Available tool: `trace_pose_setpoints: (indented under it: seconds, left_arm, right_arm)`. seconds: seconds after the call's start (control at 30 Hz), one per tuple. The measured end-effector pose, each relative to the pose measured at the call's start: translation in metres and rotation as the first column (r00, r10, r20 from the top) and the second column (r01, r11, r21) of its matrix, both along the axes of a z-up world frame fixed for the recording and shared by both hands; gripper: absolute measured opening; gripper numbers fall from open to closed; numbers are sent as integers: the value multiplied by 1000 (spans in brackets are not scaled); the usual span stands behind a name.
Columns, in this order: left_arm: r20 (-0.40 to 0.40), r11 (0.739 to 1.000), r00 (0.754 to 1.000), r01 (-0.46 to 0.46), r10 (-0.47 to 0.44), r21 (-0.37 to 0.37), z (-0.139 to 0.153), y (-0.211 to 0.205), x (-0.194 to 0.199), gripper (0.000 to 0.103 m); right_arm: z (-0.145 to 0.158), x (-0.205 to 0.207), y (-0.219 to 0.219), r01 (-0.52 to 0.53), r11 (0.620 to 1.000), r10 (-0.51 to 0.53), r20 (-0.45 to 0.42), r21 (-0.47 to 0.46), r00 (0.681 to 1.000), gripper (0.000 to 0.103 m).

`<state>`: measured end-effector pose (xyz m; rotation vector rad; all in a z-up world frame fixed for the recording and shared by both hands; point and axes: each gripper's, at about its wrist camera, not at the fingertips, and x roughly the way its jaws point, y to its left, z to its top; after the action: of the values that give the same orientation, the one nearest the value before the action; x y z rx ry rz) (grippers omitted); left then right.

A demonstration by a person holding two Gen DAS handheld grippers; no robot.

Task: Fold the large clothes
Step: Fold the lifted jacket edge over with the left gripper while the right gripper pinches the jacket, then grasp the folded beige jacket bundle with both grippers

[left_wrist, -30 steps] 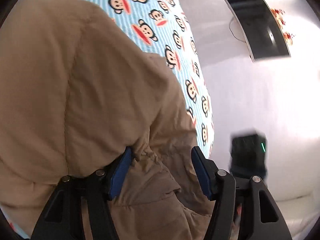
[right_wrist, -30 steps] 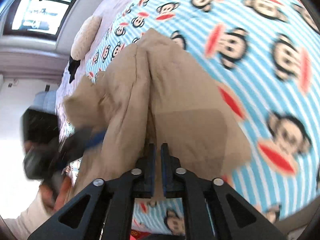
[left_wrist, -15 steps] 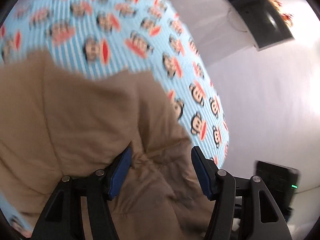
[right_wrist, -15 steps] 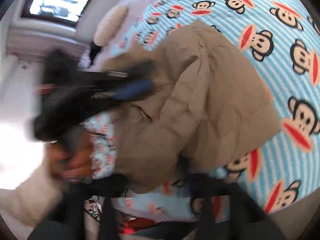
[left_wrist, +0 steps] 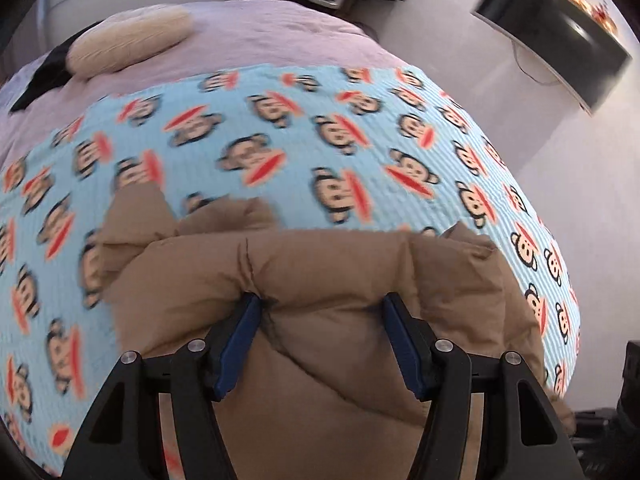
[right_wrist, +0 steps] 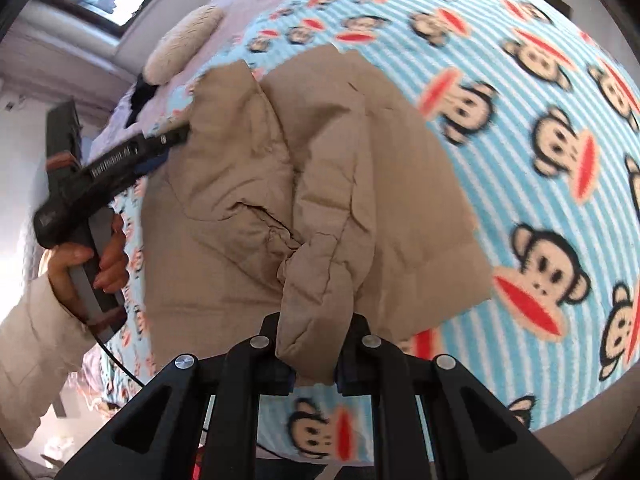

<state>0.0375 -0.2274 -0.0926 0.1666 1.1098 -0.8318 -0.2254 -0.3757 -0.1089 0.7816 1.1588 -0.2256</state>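
Now you are carrying the tan padded coat (right_wrist: 320, 184), bunched on the monkey-print blanket (right_wrist: 540, 128), toward 12 o'clock. Your right gripper (right_wrist: 314, 376), pressed together a second ago, is now pinching a sleeve roll; your left gripper (left_wrist: 322, 344) is staying spread over the hem. Fold incomplete.

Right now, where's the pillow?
Far end of the bed: the pillow lies upper left in the left wrist view, on the purple sheet beyond the monkey blanket, well clear of the jacket.
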Motion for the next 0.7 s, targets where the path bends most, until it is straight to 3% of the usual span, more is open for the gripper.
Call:
trace_pose_setpoints:
  seconds: [0.1, 0.2, 0.27, 0.33, 0.4, 0.53, 0.7]
  left_arm:
    - [-14, 1000, 1000, 25, -26, -8, -13, -40, -8, 63]
    - [-15, 999, 999, 36, -36, 20, -20, -68, -13, 63]
    - [-16, 999, 1000, 27, -26, 33, -24, -74, -13, 63]
    - [-27, 999, 999, 20, -19, 34, -26, -73, -13, 63]
    - [-31, 999, 999, 16, -15, 33, -26, -72, -13, 63]
    - [-29, 999, 1000, 3, -2, 42, -27, -74, -13, 63]
    - [-28, 999, 999, -14, 15, 46, -25, -72, -13, 63]
  right_arm:
    - [-23, -17, -21, 63, 997, -62, -30, 44, 998, 18]
    - [-38, -32, -51, 156, 971, -150, -46, 181, 988, 23]
    - [-19, -42, -71, 182, 972, -181, -24, 150, 983, 32]
    - [11, -52, -87, 184, 978, -189, 45, 95, 981, 43]
    - [33, -56, -103, 189, 976, -202, 124, 107, 971, 52]
    - [31, -15, -121, 68, 961, -126, 206, 268, 970, 68]
    - [-17, 53, -112, -41, 946, -5, 141, 322, 990, 68]
